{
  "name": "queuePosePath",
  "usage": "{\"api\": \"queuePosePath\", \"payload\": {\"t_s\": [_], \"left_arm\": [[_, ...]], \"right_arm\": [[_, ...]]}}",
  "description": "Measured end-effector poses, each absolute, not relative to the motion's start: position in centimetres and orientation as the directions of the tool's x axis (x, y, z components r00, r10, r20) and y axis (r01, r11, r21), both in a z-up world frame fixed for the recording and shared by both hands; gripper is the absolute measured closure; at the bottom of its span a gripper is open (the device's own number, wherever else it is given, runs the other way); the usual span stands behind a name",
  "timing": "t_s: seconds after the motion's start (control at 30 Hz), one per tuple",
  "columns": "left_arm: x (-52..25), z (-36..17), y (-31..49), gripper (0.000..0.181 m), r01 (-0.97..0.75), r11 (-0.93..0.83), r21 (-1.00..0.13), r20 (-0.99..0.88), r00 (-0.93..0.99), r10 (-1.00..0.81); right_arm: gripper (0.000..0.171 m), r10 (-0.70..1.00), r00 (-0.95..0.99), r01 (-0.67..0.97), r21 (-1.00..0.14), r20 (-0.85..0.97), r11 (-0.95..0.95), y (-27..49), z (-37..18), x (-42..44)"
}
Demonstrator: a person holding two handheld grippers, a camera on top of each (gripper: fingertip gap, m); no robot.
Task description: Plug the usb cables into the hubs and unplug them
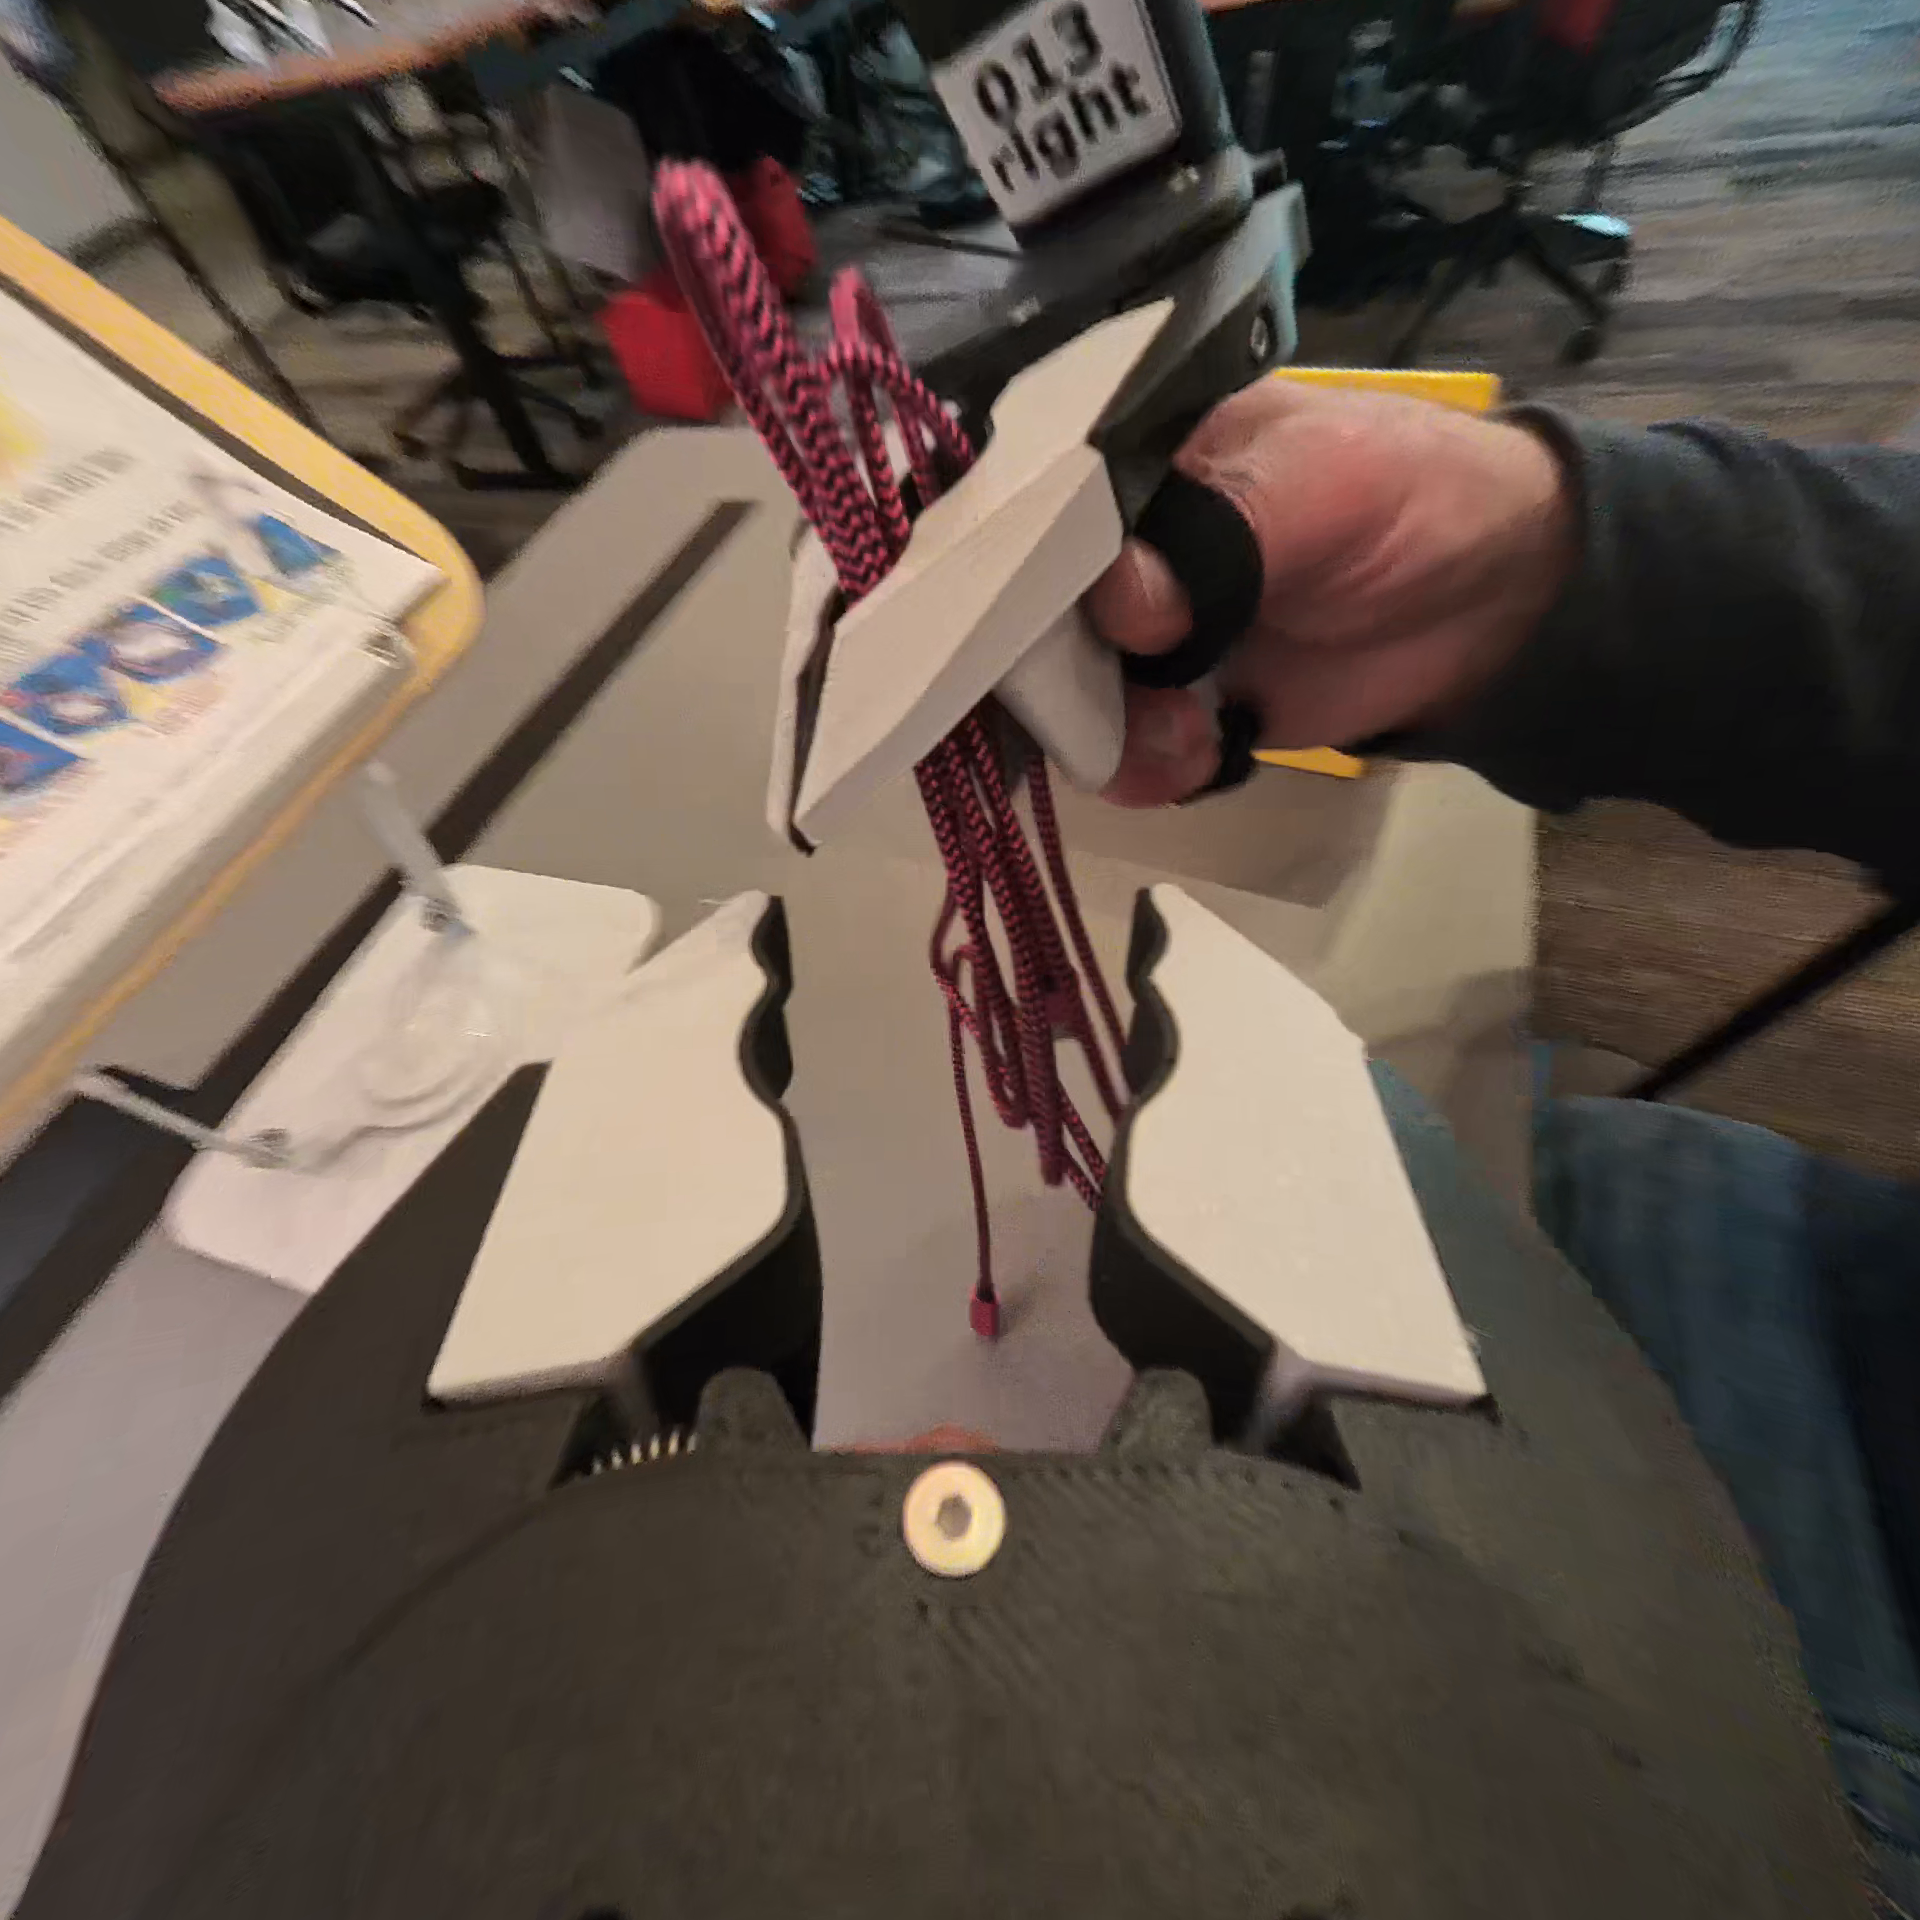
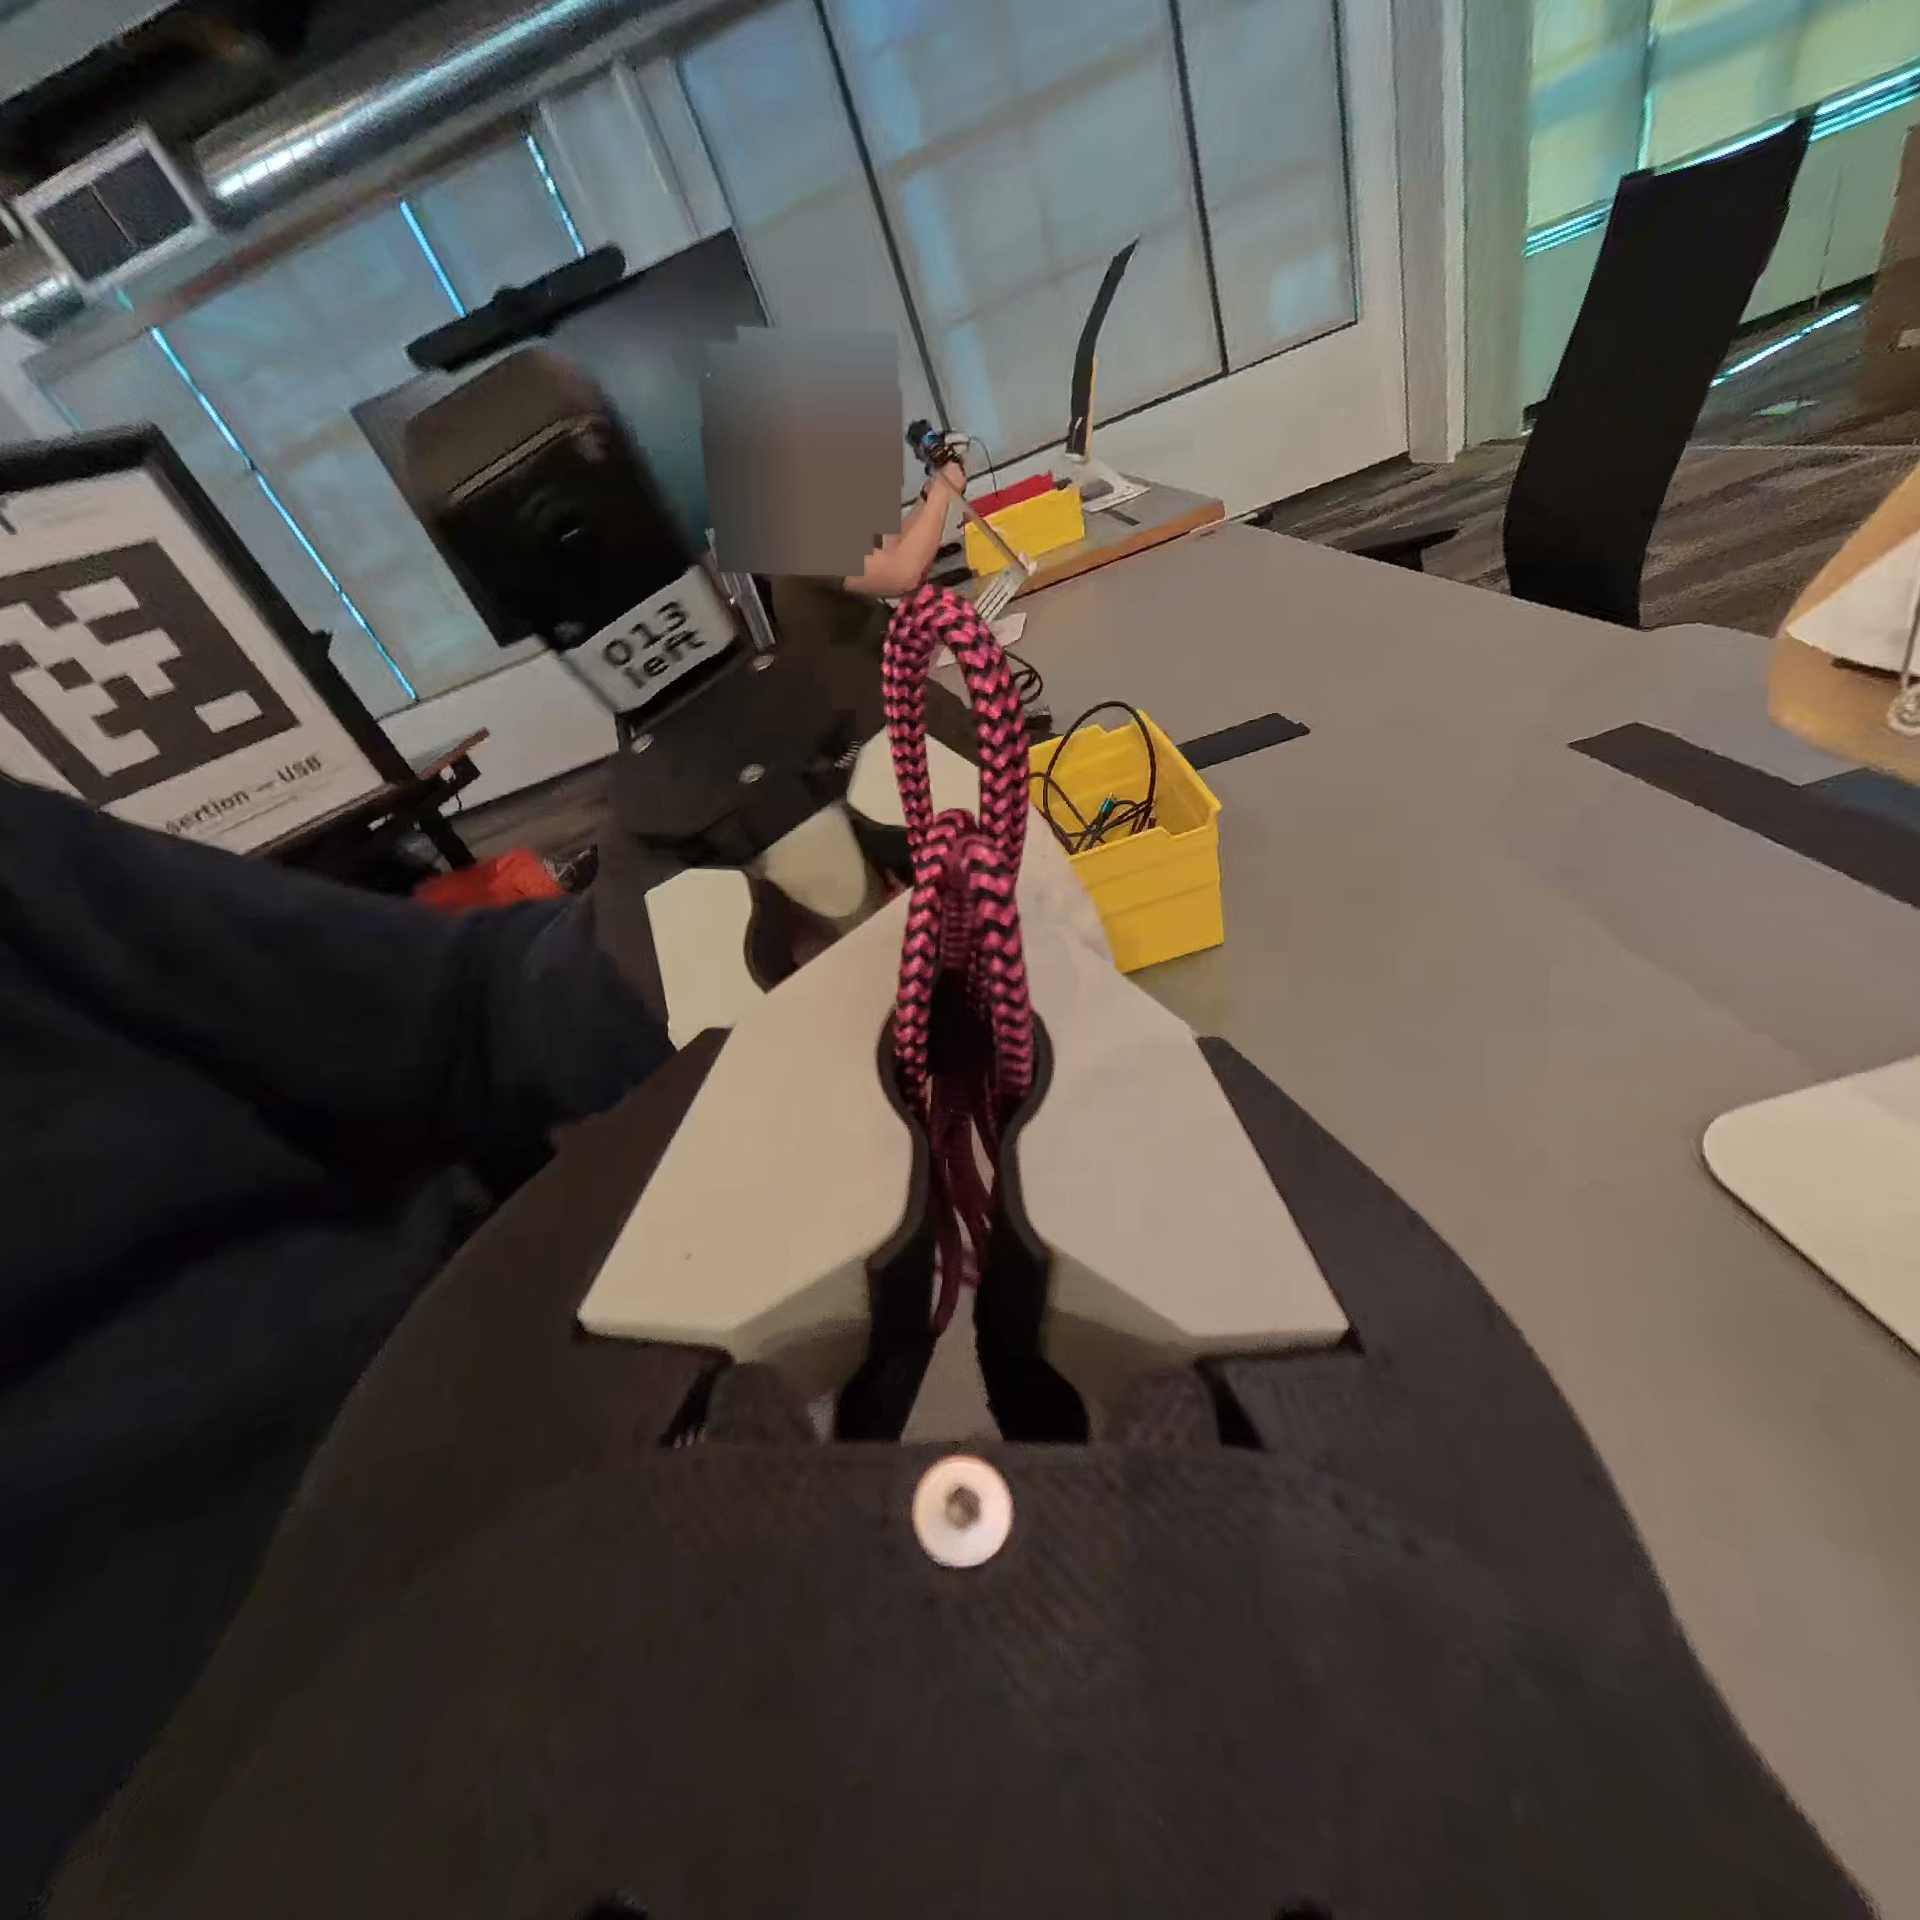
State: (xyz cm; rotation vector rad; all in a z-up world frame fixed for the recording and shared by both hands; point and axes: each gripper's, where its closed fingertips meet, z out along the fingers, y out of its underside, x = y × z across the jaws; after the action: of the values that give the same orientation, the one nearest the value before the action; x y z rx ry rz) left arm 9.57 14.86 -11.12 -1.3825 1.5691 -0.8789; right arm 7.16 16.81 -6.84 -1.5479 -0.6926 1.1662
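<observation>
My right gripper (image 2: 966,935) is shut on a bundle of pink-and-black braided USB cable (image 2: 951,727), and loops of it stick up past the fingertips. In the left wrist view the right gripper (image 1: 805,810) hangs in the air above the grey table (image 1: 644,727), held by a hand (image 1: 1351,582). The cable (image 1: 997,935) dangles below it, with a pink plug (image 1: 982,1311) at the lowest end. My left gripper (image 1: 956,914) is open and empty, just under the bundle, with the hanging strands between its fingers. No hub shows in either view.
A yellow bin (image 2: 1164,873) of black cables stands on the table beyond the grippers. A white pad (image 1: 416,1039) with a clear stand holding a printed placard (image 1: 156,623) is at the left. A marker sign (image 2: 135,665) and office chairs (image 2: 1642,395) stand off the table. The tips of one gripper are about 4 cm away from the tips of the other.
</observation>
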Motion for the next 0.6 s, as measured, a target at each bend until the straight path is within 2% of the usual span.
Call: {"api": "queuePosePath", "payload": {"t_s": [0.07,0.13,0.2,0.23,0.4,0.57,0.6], "left_arm": [[10.0,-11.6,14.1,0.103,-0.405,0.070,-0.912,-0.025,-0.117,-0.993],[10.4,-12.2,12.8,0.103,-0.421,0.021,-0.907,0.080,-0.222,-0.972],[11.1,-12.3,12.0,0.116,-0.392,-0.006,-0.920,0.119,-0.266,-0.957],[11.3,-12.5,11.5,0.131,-0.397,-0.013,-0.918,0.140,-0.293,-0.946],[11.7,-13.1,11.6,0.135,-0.378,-0.078,-0.922,0.189,-0.268,-0.945],[11.5,-13.0,12.0,0.144,-0.356,-0.138,-0.924,0.247,-0.282,-0.927],[11.4,-12.9,11.9,0.151,-0.357,-0.151,-0.922,0.267,-0.302,-0.915]], "right_arm": [[0.171,0.917,0.265,-0.068,-0.954,-0.300,-0.292,15.5,-6.6,6.0],[0.171,0.935,0.180,-0.009,-0.952,-0.304,-0.307,14.4,-6.7,4.8],[0.171,0.943,0.129,0.028,-0.950,-0.306,-0.312,13.8,-7.1,3.9],[0.171,0.941,0.123,0.036,-0.946,-0.316,-0.323,13.8,-7.2,3.6],[0.171,0.935,0.134,0.084,-0.936,-0.328,-0.341,13.9,-8.2,3.5],[0.171,0.919,0.259,0.038,-0.948,-0.297,-0.316,15.5,-8.1,4.1],[0.171,0.918,0.284,0.022,-0.955,-0.278,-0.296,15.8,-7.9,4.3]]}}
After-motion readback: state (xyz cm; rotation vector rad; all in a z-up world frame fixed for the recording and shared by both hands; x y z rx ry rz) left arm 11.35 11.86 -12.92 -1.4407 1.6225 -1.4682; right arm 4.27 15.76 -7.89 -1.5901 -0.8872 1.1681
